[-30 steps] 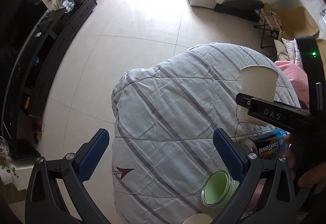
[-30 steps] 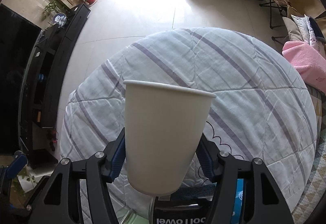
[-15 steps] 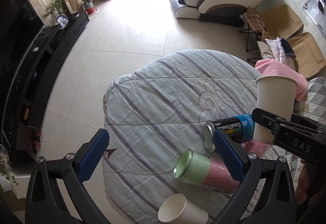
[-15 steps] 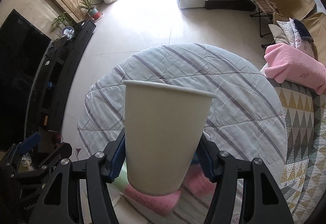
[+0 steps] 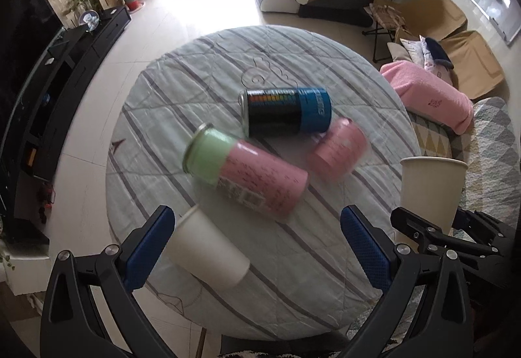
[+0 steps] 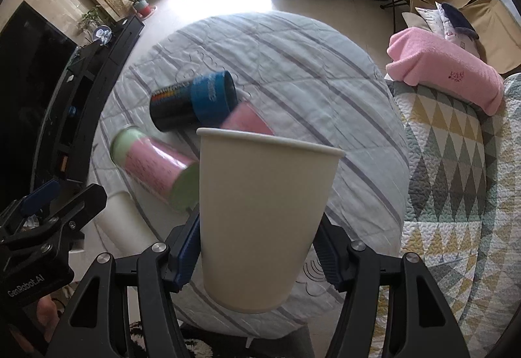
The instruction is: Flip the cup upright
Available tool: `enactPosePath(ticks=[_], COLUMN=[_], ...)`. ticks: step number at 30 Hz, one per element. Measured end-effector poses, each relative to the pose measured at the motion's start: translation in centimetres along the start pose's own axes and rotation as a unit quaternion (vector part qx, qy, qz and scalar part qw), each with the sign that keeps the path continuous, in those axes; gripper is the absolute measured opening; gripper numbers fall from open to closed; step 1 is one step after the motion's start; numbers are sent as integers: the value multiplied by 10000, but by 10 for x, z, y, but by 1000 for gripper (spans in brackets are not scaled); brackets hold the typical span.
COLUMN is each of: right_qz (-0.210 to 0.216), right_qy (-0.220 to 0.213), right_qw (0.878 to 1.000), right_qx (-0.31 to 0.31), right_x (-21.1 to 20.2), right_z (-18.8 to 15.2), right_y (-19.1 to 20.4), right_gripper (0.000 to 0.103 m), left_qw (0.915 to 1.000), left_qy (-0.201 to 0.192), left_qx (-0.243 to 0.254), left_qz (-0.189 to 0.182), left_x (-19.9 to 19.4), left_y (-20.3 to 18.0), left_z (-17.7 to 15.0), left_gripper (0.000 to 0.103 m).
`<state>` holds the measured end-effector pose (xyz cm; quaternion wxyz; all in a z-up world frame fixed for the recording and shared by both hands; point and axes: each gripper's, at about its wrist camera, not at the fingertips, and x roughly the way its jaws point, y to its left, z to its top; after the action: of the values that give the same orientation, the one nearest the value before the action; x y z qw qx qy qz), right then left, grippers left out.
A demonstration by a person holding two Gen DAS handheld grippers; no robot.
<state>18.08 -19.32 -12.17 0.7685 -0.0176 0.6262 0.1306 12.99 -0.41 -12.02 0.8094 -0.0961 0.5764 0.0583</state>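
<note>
Right wrist view: a white paper cup [image 6: 260, 221] is held mouth-up between the pads of the right gripper [image 6: 257, 252], which is clamped on the lower part of the cup wall. The cup is carried in the air, above the near edge of the round table [image 6: 358, 117], and is not in contact with the striped cloth.

A second paper cup [image 5: 205, 249] is seen in the left wrist view, lying on its side on the cloth, just ahead of the left gripper [image 5: 257, 247]. That gripper is spread wide and grasps nothing. Its left pad is near the cup's rim end; contact cannot be confirmed.

Beyond the lying cup, three cans lie on their sides: a pink and green can [image 5: 247, 175], a black and blue can [image 5: 286, 112] and a smaller pink can [image 5: 337, 149]. The pink items are blurred.

The held cup is judged already upright, so setting it down is taken as the step in hand. A bare patch of cloth well apart from the cans is to be chosen. The base is to be lowered flat, without tilt. The pads are to be parted only once the base is fully seated, since the thin wall deforms easily and the quilted cloth gives uneven support.
</note>
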Motion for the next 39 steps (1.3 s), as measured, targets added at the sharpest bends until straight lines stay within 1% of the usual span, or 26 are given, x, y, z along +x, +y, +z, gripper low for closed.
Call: enactPosePath(ticks=[5, 7, 10, 11, 12, 14, 16, 17, 18, 19, 23, 27, 30, 31, 34, 39], right_qz=[-69, 10, 240, 273, 214, 115, 172, 227, 305, 378, 409, 404, 231, 177, 39, -128], right_qy=[246, 341, 410, 491, 603, 691, 744, 738, 721, 706, 660, 538, 477, 442, 399, 423], right_qw=[9996, 9994, 9989, 9984, 9979, 9975, 9970, 9969, 9968, 9966, 9965, 9957, 9937, 9929, 9889, 9840], right_qx=[-81, -79, -14, -12, 22, 103, 123, 142, 167, 195, 323, 638, 988, 1090, 1431, 1728], right_x=[28, 42, 62, 69, 76, 80, 79, 76, 72, 70, 54, 33, 19, 18, 10, 8], right_z=[-30, -41, -45, -44, -43, -43, -43, -43, -43, -43, -42, -48, -55, -55, -62, -69], right_y=[-18, -24, -30, -31, -32, -35, -37, -40, -42, -46, -59, -88, -118, -122, -148, -182], right_gripper=[63, 63, 65, 65, 65, 65, 67, 70, 79, 80, 80, 80, 80, 80, 80, 80], left_qw=[9999, 9998, 9995, 9994, 9993, 9992, 9992, 9992, 9993, 9994, 9994, 9986, 9970, 9965, 9947, 9930], left_qy=[160, 210, 282, 311, 340, 363, 354, 352, 346, 341, 341, 470, 615, 653, 777, 980], left_qx=[55, 42, -10, -42, -72, -109, -112, -109, -97, -71, 36, 164, 300, 351, 480, 416], left_qz=[21, 64, 132, 148, 152, 160, 149, 131, 107, 86, -17, -189, -347, -394, -477, -516], left_x=[8, 12, 17, 19, 20, 22, 23, 24, 24, 24, 26, 34, 44, 47, 58, 79], left_y=[-21, -24, -23, -22, -21, -20, -21, -23, -25, -28, -40, -61, -85, -92, -114, -135], left_z=[-26, -33, -39, -40, -42, -42, -40, -39, -38, -36, -30, -28, -29, -30, -31, -29], left_gripper=[103, 103, 103, 103, 103, 103, 103, 103, 103, 103, 103, 103, 103, 103, 103, 103])
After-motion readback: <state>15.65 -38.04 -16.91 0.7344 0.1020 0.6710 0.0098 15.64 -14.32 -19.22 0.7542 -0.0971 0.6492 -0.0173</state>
